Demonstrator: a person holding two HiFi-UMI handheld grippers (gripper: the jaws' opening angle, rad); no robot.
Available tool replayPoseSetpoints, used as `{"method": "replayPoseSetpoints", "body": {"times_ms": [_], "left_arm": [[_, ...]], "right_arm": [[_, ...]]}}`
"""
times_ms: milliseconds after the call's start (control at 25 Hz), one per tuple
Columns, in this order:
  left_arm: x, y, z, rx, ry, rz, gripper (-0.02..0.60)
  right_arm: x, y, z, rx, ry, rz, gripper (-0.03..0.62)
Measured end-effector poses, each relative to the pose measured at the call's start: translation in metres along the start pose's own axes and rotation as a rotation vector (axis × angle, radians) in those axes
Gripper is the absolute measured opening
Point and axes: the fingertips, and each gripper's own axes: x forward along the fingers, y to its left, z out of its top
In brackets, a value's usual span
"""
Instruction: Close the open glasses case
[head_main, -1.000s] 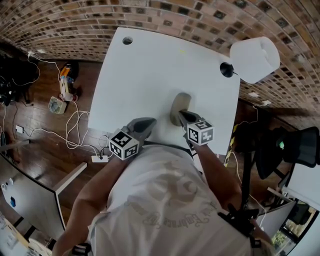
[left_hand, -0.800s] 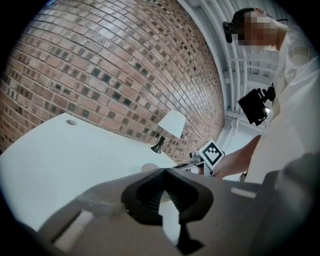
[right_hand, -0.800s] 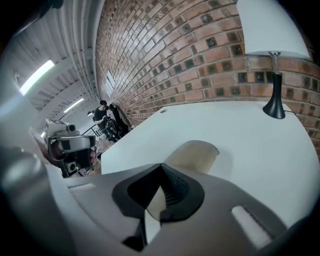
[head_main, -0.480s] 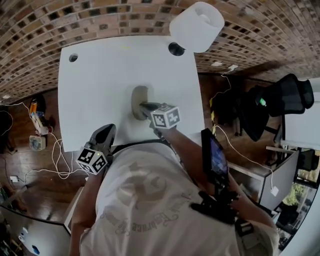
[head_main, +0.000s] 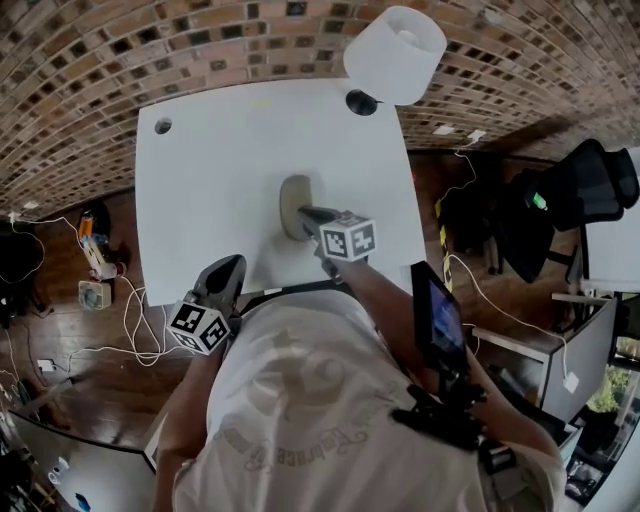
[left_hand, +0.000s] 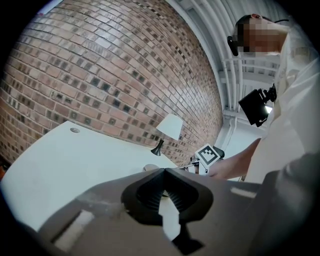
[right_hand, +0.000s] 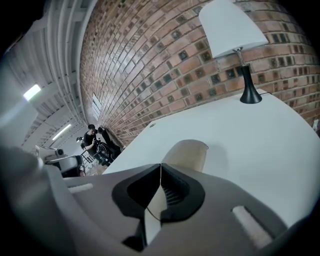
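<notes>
I was working in what looked like an office or studio workspace, not a home. A bare brick wall (head_main: 120, 60) ran behind a plain white table (head_main: 220, 150) with a cable hole (head_main: 163, 126), and a desk lamp (head_main: 395, 55) stood at the table's far corner. Loose cables (head_main: 135, 320) trailed over the wooden floor (head_main: 60, 300). A black office chair (head_main: 580, 190) sat off to one side. In the right gripper view I saw strip lights (right_hand: 31, 92) on an open ceiling and a person (right_hand: 91, 137) by some gear further down the room.
</notes>
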Motion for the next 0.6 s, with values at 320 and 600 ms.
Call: {"method": "replayPoseSetpoints", "body": {"times_ms": [320, 600], "left_arm": [[-0.008, -0.013, 0.0, 0.017, -0.019, -0.023, 0.006], [-0.002, -0.026, -0.003, 0.021, -0.024, -0.026, 0.006]], "right_arm": [[-0.005, 0.002, 0.002, 0.034, -0.039, -0.005, 0.009], [-0.022, -0.003, 0.0, 0.072, -0.068, 0.019, 0.009]]}}
